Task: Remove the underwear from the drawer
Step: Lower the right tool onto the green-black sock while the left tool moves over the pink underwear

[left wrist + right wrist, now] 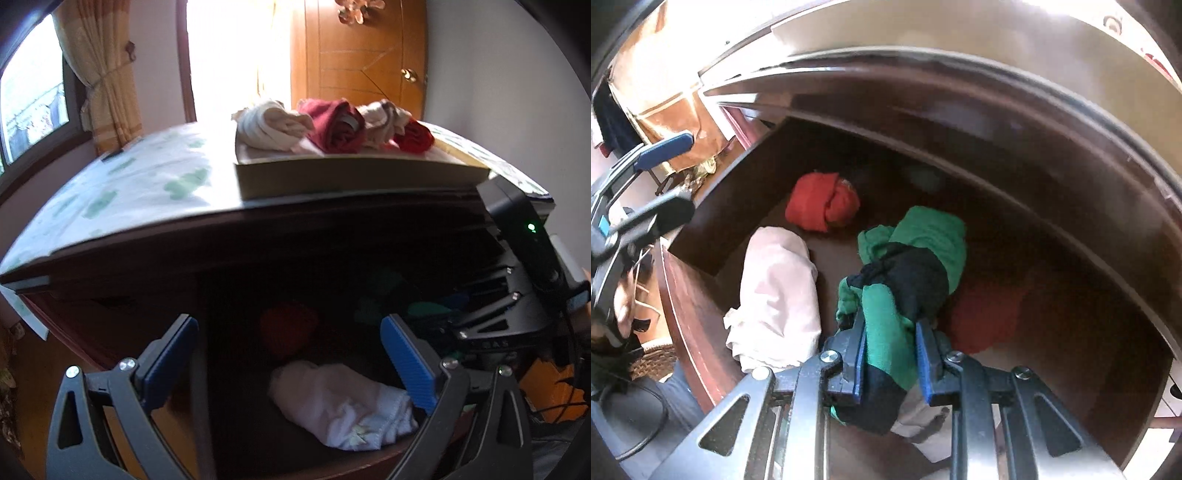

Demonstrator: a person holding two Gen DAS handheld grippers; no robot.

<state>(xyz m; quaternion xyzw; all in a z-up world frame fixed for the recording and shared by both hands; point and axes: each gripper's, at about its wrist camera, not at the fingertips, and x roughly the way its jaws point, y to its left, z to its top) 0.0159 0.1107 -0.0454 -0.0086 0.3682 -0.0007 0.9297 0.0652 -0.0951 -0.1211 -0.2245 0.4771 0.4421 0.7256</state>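
Green-and-black underwear (905, 280) sits pinched between the pads of the right gripper (892, 354) at lower centre of the right wrist view, its long axis running up the frame from the jaws, its far end low inside the drawer (1015, 229). A pale pink roll (779, 291) lies just left of it, nearer the left gripper (288, 369), whose jaws stand spread and empty above it.
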